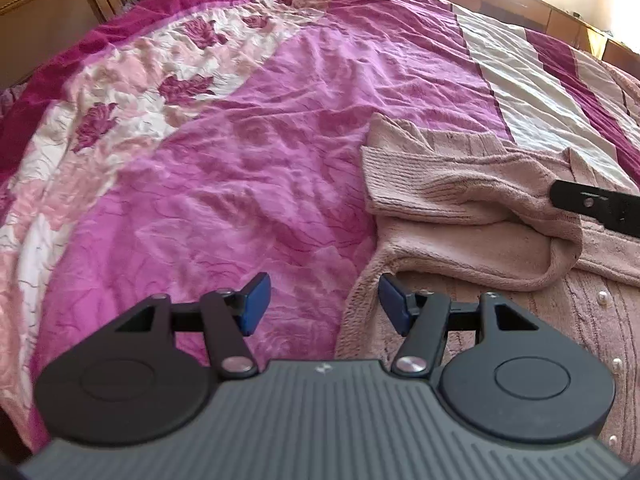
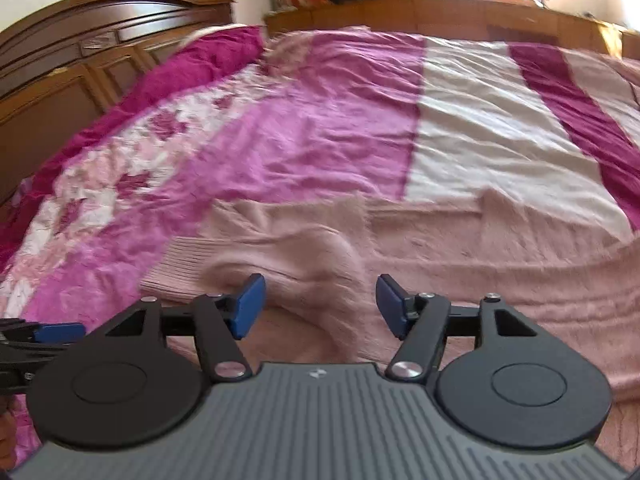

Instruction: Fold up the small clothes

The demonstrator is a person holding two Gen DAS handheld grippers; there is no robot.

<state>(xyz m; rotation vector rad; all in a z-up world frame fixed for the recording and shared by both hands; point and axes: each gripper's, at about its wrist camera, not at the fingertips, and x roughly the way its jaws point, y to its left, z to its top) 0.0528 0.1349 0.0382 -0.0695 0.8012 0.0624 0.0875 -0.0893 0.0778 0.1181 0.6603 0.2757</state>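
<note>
Nearest us, left gripper (image 1: 322, 304) tilts down over the bed, blue-padded jaws apart, nothing between them; its right pad hangs above the edge of the fuzzy pale-pink knitted cardigan (image 1: 460, 208). Right gripper (image 2: 318, 306) also angles down, jaws apart above the folded-over sleeve (image 2: 280, 256), pads not pressing any cloth. We see the right gripper's black finger entering from the right edge in the left wrist view, over the cardigan. The cardigan lies flat on the crumpled magenta and white floral bedspread (image 1: 248, 152), sleeve with ribbed cuff folded across its body. Beyond, carved brown wooden headboard (image 2: 80, 40).
</note>
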